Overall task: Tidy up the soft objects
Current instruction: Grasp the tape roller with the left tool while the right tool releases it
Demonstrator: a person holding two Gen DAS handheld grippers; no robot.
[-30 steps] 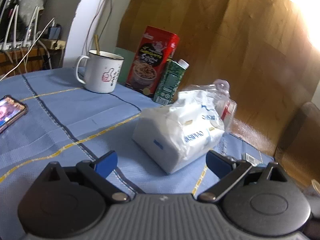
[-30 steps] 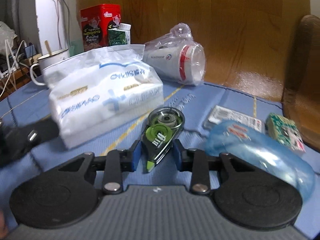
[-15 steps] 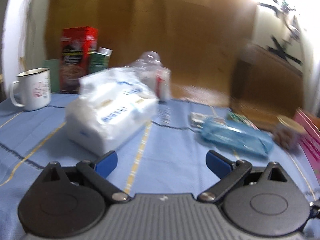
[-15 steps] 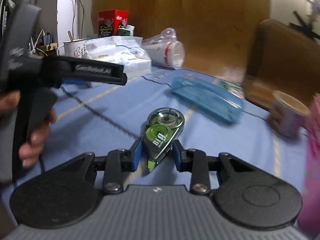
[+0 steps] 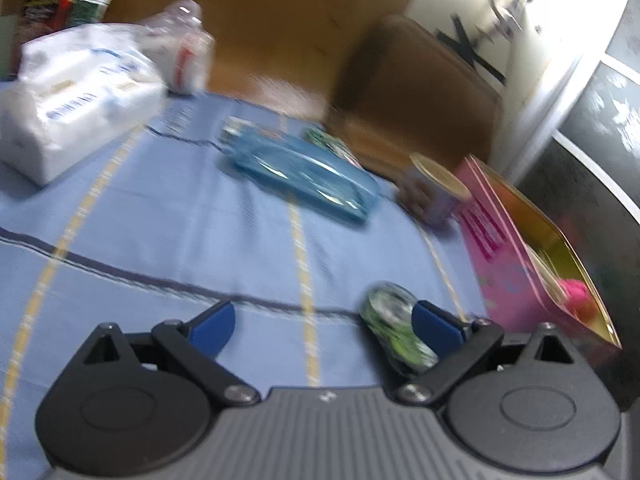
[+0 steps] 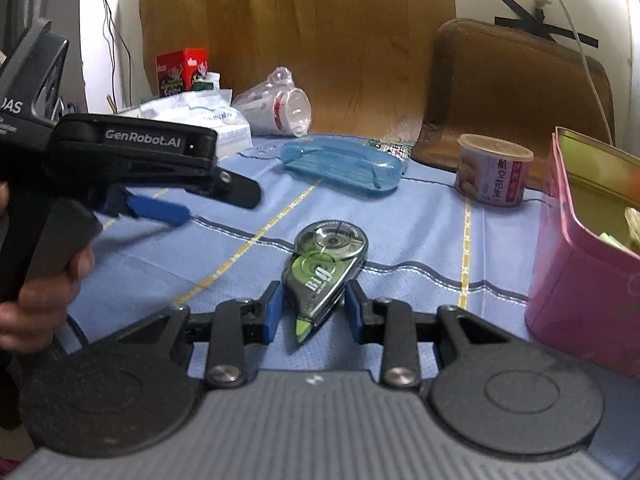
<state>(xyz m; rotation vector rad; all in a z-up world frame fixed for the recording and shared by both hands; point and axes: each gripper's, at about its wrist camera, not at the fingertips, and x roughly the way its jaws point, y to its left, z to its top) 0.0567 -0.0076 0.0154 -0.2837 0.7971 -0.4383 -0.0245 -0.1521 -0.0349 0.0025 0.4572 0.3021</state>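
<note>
1. We judge the task to be midway: the pink tin box (image 6: 576, 280) already holds a few items, though we cannot make them out clearly, and more things remain on the blue cloth of the tabletop (image 6: 400, 216).
2. Left of the pink tin box lie the blue plastic case (image 6: 340, 164), the tissue pack (image 5: 76, 92) and a small round tub (image 6: 494, 170).
3. Our right gripper (image 6: 313, 312) has its jaws clamped on the green correction tape dispenser (image 6: 326, 268), left of the pink tin box and close to it.
4. Our left gripper (image 5: 324, 324) has its jaws spread wide and empty; the dispenser shows just beside its right finger.
</note>
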